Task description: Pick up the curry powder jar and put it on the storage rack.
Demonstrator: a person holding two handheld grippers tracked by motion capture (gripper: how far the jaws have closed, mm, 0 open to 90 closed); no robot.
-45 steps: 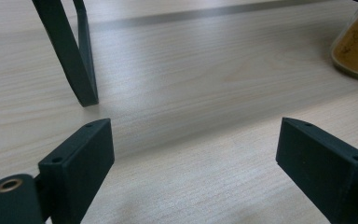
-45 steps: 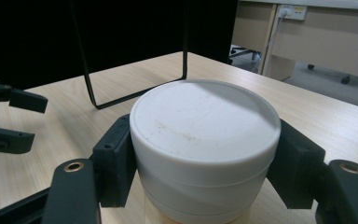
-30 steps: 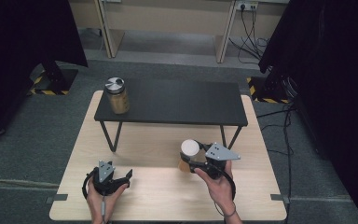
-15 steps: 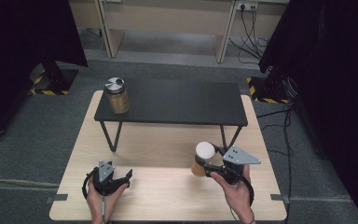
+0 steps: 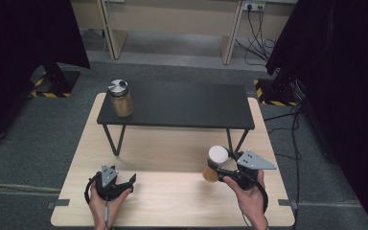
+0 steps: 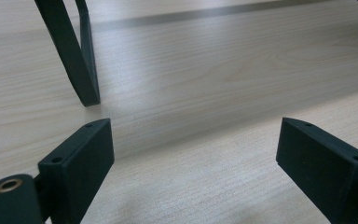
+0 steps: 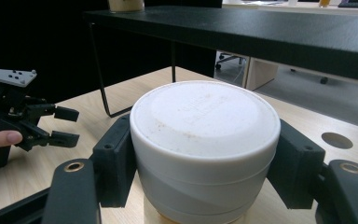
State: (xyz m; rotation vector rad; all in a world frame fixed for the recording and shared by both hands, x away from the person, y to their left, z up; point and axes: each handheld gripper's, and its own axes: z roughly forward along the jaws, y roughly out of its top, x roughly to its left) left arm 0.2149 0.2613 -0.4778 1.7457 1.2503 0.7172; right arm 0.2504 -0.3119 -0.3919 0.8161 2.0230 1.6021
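1. So, R gripper is clamped on the white-lid jar, pads squeezing the lid from both sides; seen close in the R gripper view, jar sits dead centre between the jaws w/ a bit of tan contents showing under the lid.
2. Jar looks lifted just off the wood table, near the R-hand table edge, in front of the black shelf and close to its front R leg.
3. L gripper has jaws apart, nothing between them; L gripper view shows bare table and a shelf leg ahead-left of the jaws. It rests low on the table, idle.
4. 2nd jar, metal lid, stands on the shelf's far-L corner, well away from both grippers.
5. Step in hand, my read: carry phase, jar gripped and up, prob. headed to the shelf top alongside the other jar.
6. Next move calls for: raise the jar above the shelf edge before going fwd (edge is right ahead of the R jaws), keep it upright, keep the squeeze firm since the grip is on the lid only, then set down flat on the shelf and open.
7. L gripper needs nothing yet; stay clear of the path.
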